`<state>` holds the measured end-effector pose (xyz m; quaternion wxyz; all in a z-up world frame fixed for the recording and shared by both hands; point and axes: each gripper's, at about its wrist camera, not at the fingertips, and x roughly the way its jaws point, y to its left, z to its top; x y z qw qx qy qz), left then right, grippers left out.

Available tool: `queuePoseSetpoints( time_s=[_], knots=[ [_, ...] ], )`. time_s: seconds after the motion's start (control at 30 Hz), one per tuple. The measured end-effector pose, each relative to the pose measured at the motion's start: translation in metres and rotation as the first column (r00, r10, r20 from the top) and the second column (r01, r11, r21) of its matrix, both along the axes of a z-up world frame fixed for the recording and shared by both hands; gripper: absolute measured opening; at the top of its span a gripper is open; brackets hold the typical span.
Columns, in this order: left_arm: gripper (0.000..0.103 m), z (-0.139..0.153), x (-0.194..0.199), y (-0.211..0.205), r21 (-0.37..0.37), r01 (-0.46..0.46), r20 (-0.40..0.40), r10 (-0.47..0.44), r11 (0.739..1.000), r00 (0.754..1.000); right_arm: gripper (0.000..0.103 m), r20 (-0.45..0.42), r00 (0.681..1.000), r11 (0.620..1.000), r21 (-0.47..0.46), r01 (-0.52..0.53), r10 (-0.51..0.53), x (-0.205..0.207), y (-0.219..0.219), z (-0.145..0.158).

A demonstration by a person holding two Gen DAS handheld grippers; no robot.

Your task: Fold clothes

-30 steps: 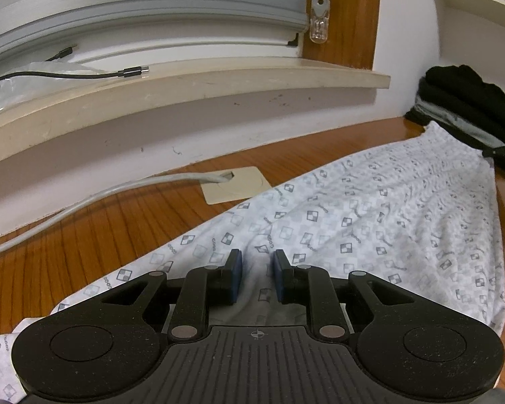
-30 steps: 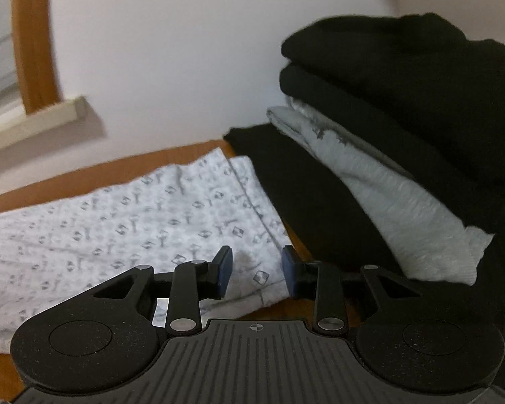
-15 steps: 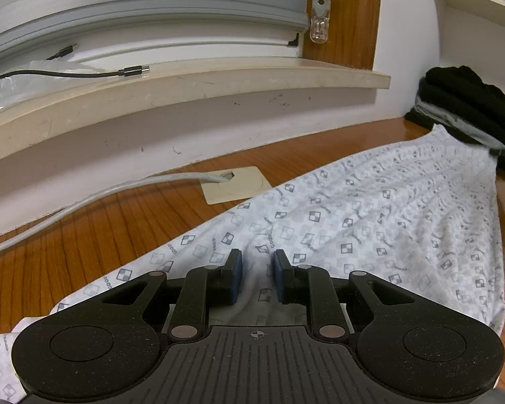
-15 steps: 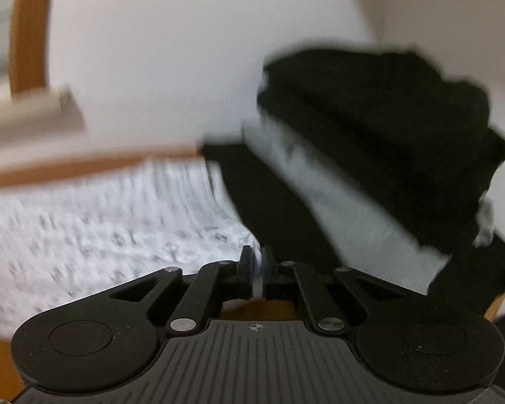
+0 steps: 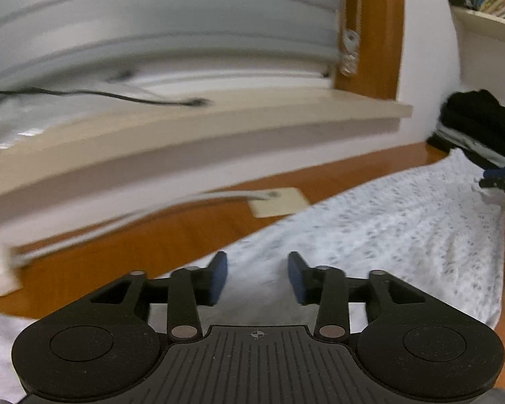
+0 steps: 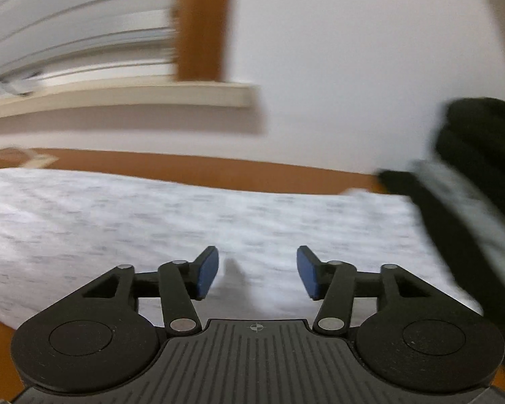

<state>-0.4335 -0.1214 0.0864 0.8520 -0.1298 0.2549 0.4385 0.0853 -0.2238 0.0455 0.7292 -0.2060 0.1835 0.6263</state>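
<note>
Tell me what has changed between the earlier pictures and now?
The right gripper let go of the white patterned cloth and swung left; the left gripper released it too. Both jaws are opening, pads clear of it. The cloth and black folded pile stayed put.

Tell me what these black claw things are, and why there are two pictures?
They are grabbing tools; a person holds one in each hand. A camera on each looks out along its jaws, so you get two pictures. The left gripper and the right gripper are both opening their jaws, and nothing is pinched in them. Under both lies a white patterned cloth spread on a wooden table. A stack of folded dark clothes waits beside it, by the wall. The pictures are smeary, so the cloth's pattern blurs.
</note>
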Motion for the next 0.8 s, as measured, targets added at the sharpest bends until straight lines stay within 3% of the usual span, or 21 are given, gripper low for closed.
queuePoseSetpoints(
  time_s=[0.13,0.23,0.27,0.3,0.33,0.43,0.53,0.67,0.73,0.8],
  knots=[
    [0.045,0.012,-0.063,-0.009,0.017,-0.133,-0.027,0.134,0.991,0.991,0.056,0.004,0.997,0.997,-0.026,-0.075,0.075,-0.023,0.011,-0.006],
    [0.045,0.016,-0.112,-0.008,0.010,-0.257,-0.037,0.257,0.966,0.966,0.059,0.025,0.995,0.994,-0.044,-0.099,0.101,-0.030,0.014,-0.008],
    [0.050,0.017,-0.126,-0.006,0.010,-0.292,-0.043,0.292,0.956,0.955,0.061,0.026,0.994,0.993,-0.052,-0.106,0.108,-0.031,0.016,-0.008],
    [0.063,0.017,-0.137,-0.003,0.010,-0.323,-0.050,0.323,0.946,0.945,0.064,0.026,0.993,0.992,-0.060,-0.113,0.115,-0.032,0.017,-0.008],
    [0.068,0.016,-0.147,0.000,0.009,-0.350,-0.056,0.350,0.937,0.935,0.066,0.024,0.993,0.991,-0.062,-0.116,0.118,-0.032,0.017,-0.008],
    [0.071,0.009,-0.168,0.015,-0.011,-0.395,-0.058,0.394,0.919,0.917,0.070,-0.031,0.993,0.991,-0.068,-0.112,0.111,-0.024,0.017,-0.008],
    [0.071,0.002,-0.171,0.028,-0.026,-0.398,-0.074,0.395,0.917,0.916,0.074,-0.102,0.991,0.993,-0.070,-0.098,0.091,-0.013,0.018,-0.011],
    [0.060,-0.003,-0.170,0.037,-0.033,-0.384,-0.085,0.380,0.923,0.921,0.076,-0.080,0.993,0.992,-0.076,-0.096,0.090,-0.018,0.019,-0.012],
    [0.049,-0.005,-0.167,0.040,-0.032,-0.377,-0.091,0.372,0.926,0.924,0.076,-0.080,0.993,0.993,-0.076,-0.093,0.087,-0.018,0.019,-0.012],
    [0.029,-0.007,-0.165,0.040,-0.030,-0.371,-0.099,0.366,0.928,0.925,0.076,-0.089,0.992,0.993,-0.076,-0.093,0.086,-0.017,0.019,-0.011]
  ],
)
